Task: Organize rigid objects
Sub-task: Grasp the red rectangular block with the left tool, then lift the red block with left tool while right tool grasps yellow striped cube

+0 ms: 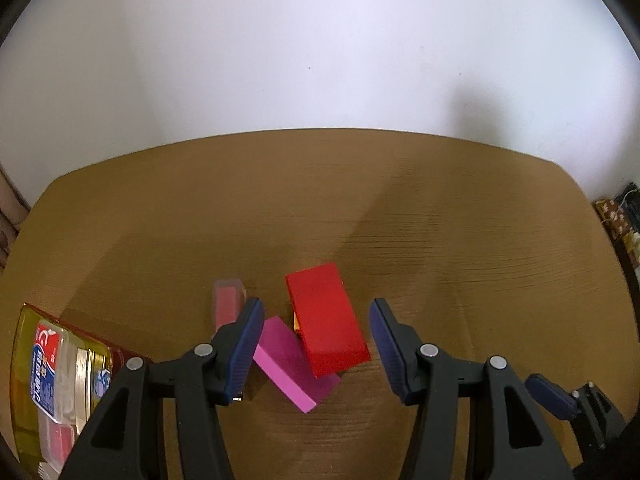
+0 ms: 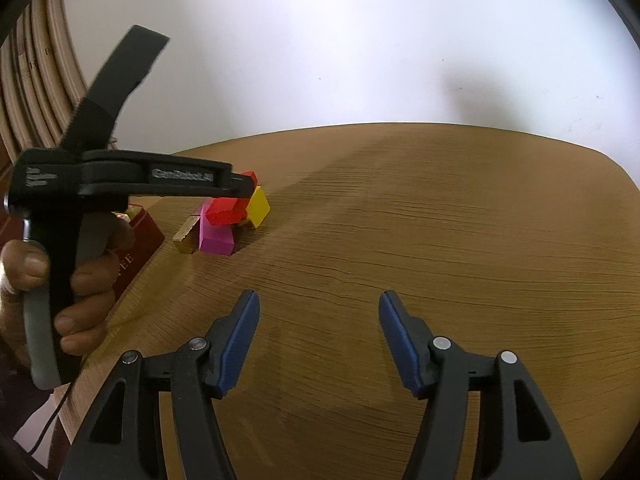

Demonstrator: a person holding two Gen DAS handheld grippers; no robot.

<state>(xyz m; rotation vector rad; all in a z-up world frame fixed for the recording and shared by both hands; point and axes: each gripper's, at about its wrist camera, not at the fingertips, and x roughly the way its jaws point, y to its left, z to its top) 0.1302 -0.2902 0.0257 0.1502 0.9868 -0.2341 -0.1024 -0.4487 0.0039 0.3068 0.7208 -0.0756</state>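
A small pile of blocks lies on the brown table (image 1: 440,240). In the left wrist view a red block (image 1: 326,320) rests tilted on a magenta block (image 1: 288,364), with a sliver of yellow block (image 1: 297,325) under it. A pale pink block (image 1: 227,304) lies just left. My left gripper (image 1: 316,320) hovers open over the pile, its fingers straddling the red block without touching it. The right wrist view shows the same red block (image 2: 228,210), yellow block (image 2: 258,206), magenta block (image 2: 216,238) and a gold block (image 2: 186,236). My right gripper (image 2: 320,320) stands open over bare table, holding nothing.
A gold and red tin (image 1: 60,380) holding packets sits at the table's left edge, its dark red side (image 2: 136,240) near a person's hand (image 2: 84,276) on the left gripper's handle. A white wall (image 1: 320,40) backs the table. The right gripper's finger (image 1: 554,398) shows at lower right.
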